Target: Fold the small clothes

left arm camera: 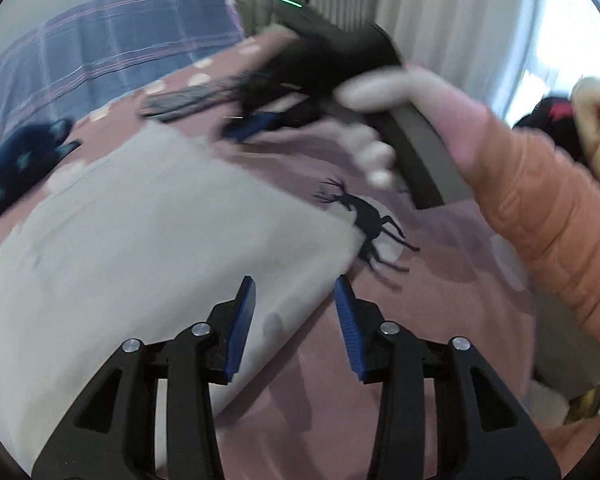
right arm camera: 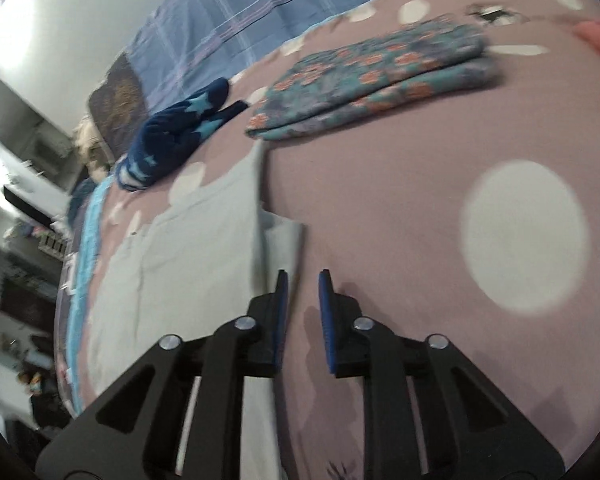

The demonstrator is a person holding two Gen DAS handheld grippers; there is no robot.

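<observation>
Listed, on the mauve dotted bedspread: a pale grey garment is spread flat. Left tool is held partly open above the garment's edge, nothing gripped. Right tool is held narrowly open beside its corner, empty. Beyond the garment, folded floral cloth and star-patterned navy item are laid.

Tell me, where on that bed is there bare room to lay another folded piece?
Bare bedspread lies right of the pale grey garment, below the folded floral cloth. It is crowded where the navy star garment sits beside both.
</observation>
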